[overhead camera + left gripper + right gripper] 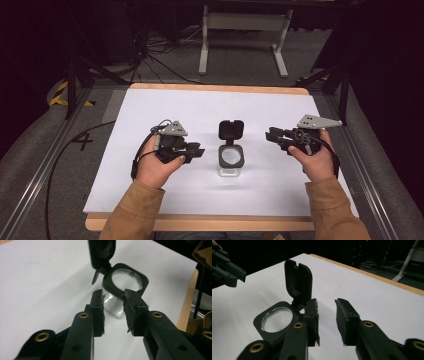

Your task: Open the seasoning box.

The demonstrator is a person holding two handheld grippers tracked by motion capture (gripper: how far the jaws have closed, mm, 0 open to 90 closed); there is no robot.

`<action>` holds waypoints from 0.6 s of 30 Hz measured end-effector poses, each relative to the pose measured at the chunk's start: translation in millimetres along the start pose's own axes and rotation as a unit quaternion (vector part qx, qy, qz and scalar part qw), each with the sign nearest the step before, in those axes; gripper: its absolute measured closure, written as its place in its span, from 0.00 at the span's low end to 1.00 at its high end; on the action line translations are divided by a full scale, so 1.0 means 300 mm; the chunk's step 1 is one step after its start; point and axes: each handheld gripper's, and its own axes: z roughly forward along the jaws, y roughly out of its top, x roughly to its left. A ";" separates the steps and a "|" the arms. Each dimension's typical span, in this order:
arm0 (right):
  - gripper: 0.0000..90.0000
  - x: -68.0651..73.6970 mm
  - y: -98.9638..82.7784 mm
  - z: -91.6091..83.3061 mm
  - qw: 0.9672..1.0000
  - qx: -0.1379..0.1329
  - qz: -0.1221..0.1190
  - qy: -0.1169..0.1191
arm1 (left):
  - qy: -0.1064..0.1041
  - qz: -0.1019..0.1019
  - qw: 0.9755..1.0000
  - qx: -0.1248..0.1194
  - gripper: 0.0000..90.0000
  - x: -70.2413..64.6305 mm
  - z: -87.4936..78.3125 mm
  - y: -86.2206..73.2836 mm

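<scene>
- Clear container [231,160], lid flipped up, sits mid-table [150,100]; I've bare room all round.
- L gripper [197,151], R gripper [272,135]: both jaws apart, holding nothing, flanking it w/o touching.

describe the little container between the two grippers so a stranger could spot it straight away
On the white table, look at the middle, between the left gripper and the right gripper. There stands a small clear container with a black square collar around a round mouth. Its black hinged lid stands flipped open on the far side.
</scene>
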 end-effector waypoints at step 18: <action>0.55 -0.148 -0.073 -0.054 0.995 0.050 0.012 -0.080 | 0.082 -0.032 0.996 0.019 0.53 0.189 -0.078 -0.086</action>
